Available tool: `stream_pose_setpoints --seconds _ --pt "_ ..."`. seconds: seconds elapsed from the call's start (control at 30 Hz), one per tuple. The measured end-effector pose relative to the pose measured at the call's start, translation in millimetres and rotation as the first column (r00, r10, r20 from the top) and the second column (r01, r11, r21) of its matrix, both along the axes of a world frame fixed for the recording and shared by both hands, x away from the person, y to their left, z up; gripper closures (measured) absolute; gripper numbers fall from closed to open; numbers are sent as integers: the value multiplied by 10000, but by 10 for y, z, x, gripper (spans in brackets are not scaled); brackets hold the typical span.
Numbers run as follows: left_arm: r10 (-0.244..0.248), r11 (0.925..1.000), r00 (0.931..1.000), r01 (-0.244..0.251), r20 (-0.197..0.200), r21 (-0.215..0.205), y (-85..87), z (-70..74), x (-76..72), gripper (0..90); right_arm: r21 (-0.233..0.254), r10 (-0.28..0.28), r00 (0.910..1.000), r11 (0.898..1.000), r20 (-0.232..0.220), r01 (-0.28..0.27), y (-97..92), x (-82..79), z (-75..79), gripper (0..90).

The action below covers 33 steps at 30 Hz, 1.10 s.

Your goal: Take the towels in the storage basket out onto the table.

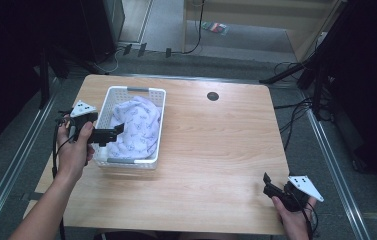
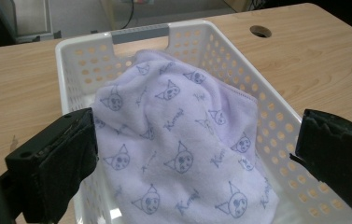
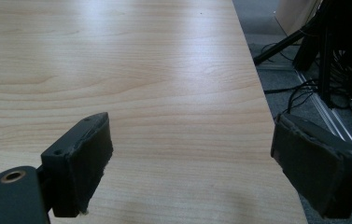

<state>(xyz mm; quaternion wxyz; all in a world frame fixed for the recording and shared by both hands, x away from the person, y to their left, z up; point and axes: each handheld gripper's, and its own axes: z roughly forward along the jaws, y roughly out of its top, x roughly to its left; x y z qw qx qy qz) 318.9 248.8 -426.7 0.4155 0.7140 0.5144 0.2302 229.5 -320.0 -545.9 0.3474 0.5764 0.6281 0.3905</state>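
Dark floor with trailing cables surrounds a pale wooden desk (image 1: 211, 150), whose grained top has rounded corners and a round dark cable hole (image 1: 213, 96) near its far edge. On the left part of the desk stands a white plastic basket (image 1: 157, 130), rectangular, its walls pierced with rows of small round holes and its short ends fitted with grey handle strips. Inside it lies a lilac towel (image 1: 136, 127), soft and fleecy, printed with small cat-face drawings and script lettering; it is heaped into a rounded mound that rises above the basket's rim and takes up most of the inside.

The left gripper (image 1: 118, 130) is held by the person's left hand (image 1: 73, 150) just beside the basket's left wall, its black jaws reaching over the rim toward the towel. In the left gripper view its padded jaws stand wide apart on either side of the towel's mound, released and clasping nothing; whether a jaw tip brushes the cloth I cannot tell.

The right gripper (image 1: 267, 184) sits in the person's right hand (image 1: 293, 217) at the near right corner of the desk, well apart from the basket. In the right gripper view its jaws are spread wide over bare wood near the desk's right edge, holding nothing.
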Motion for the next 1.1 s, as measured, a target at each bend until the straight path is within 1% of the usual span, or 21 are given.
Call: stream_pose_setpoints --seconds 0.1,0.23,0.33,0.37,0.5,0.57,0.6,0.63,0.67,0.73,0.8,0.83,0.9,0.97,1.0,1.03,1.1 --pt "-35 9999 9999 37 -125 157 -35 5 62 0 -1 3 10000 10000 -11 -3 0 0 1 130" --pt "-96 9999 9995 99 -290 129 -64 5 140 0 8 -19 10000 10000 -17 19 1 -1 0 130" --pt "-129 9999 9994 132 -318 101 -80 -4 174 0 4 -23 10000 10000 -41 23 1 1 1 130" --pt "-138 9998 9991 142 -409 100 -86 -19 207 0 9 -19 10000 10000 -50 19 2 1 0 130" --pt "109 9996 9979 -93 -631 255 -97 -66 288 0 33 -12 10000 10000 -16 12 -1 -1 0 130" --pt "107 9995 9969 -84 -774 301 -104 -85 328 0 63 -3 10000 10000 0 3 -2 -2 0 130" --pt "107 9995 9969 -84 -774 301 -104 -85 328 0 63 -3 10000 10000 0 3 -2 -2 0 130" --pt "79 9992 9960 -44 -893 394 -109 -100 370 0 52 14 10000 10000 -6 -13 -2 -2 0 130" --pt "79 9992 9960 -44 -893 394 -109 -100 370 0 53 14 10000 10000 -10 -14 -2 -2 0 130" --pt "76 9990 9939 -25 -1098 457 -114 -118 439 0 38 17 10000 10000 -16 -17 -2 -1 0 130" --pt "115 9989 9936 -63 -1125 464 -121 -125 463 0 25 21 10000 10000 -29 -21 -2 0 1 130" --pt "104 9985 9916 -33 -1288 552 -125 -135 508 0 28 19 10000 10000 -32 -19 -2 0 1 130" --pt "95 9986 9909 -23 -1343 537 -132 -145 532 0 37 11 10000 10000 -39 -11 -2 0 1 130" --pt "55 9977 9883 48 -1527 669 -158 -177 585 0 33 7 10000 10000 -45 -7 -2 0 1 130" --pt "217 9962 9873 -80 -1574 868 -171 -190 600 0 36 6 10000 10000 -38 -6 -2 0 1 130" --pt "496 9939 9856 -327 -1616 1056 -187 -205 617 0 33 8 10000 10000 -42 -8 -3 0 1 130" --pt "594 9920 9806 -371 -1868 1209 -202 -243 663 0 51 -5 10000 10000 -58 5 -2 0 1 130"
